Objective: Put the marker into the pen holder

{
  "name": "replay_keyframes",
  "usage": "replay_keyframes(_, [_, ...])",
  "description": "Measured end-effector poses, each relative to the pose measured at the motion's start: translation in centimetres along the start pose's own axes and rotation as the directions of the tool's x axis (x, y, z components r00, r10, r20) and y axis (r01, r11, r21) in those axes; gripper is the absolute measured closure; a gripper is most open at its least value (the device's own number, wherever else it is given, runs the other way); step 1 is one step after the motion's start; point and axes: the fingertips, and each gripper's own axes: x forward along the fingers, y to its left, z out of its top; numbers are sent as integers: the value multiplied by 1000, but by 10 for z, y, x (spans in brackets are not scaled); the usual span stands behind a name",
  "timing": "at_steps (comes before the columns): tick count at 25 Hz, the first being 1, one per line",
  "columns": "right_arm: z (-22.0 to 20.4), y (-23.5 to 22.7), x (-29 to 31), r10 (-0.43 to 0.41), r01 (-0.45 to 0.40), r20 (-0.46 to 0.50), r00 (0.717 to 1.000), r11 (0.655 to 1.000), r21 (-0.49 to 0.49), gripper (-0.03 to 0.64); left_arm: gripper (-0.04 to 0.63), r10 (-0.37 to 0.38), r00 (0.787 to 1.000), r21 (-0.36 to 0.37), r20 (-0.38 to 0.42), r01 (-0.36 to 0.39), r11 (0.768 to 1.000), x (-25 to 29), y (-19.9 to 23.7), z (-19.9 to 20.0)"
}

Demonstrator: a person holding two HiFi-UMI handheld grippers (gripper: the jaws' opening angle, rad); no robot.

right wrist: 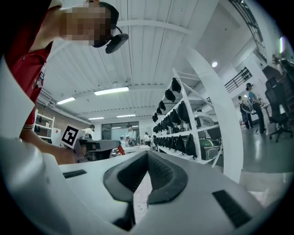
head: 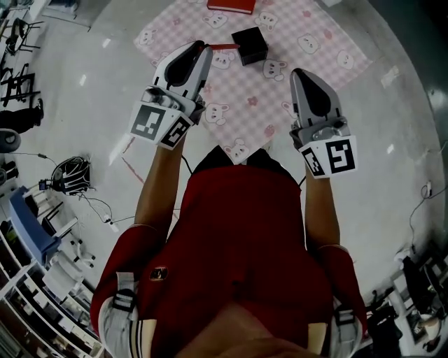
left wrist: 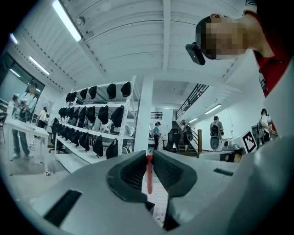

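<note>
A black square pen holder (head: pixel 250 45) stands on the pink bunny-print cloth (head: pixel 245 105). My left gripper (head: pixel 203 47) is shut on a red marker (head: pixel 222 47), which sticks out sideways toward the holder, its far end just left of the holder's rim. In the left gripper view the marker (left wrist: pixel 149 176) is pinched between the dark pads (left wrist: pixel 131 176), with the left gripper (left wrist: pixel 148 157) raised and facing the room. My right gripper (head: pixel 299 74) hovers to the right of the holder, shut and empty. The right gripper (right wrist: pixel 147 154) also faces the room, with its pads touching.
A red book (head: pixel 231 5) lies at the cloth's far edge behind the holder. The cloth covers part of a white round table (head: pixel 105 77). Shelves, cables and chairs (head: pixel 49 210) crowd the floor to the left. The person's red shirt (head: pixel 238 238) fills the lower view.
</note>
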Motion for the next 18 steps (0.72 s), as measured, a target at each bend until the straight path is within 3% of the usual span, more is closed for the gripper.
replay_keyframes(18, [-32,-18,25,-128,129,-89,988,992,-4,618,539,-101,991,-76,-89,94,993,60,52,-64])
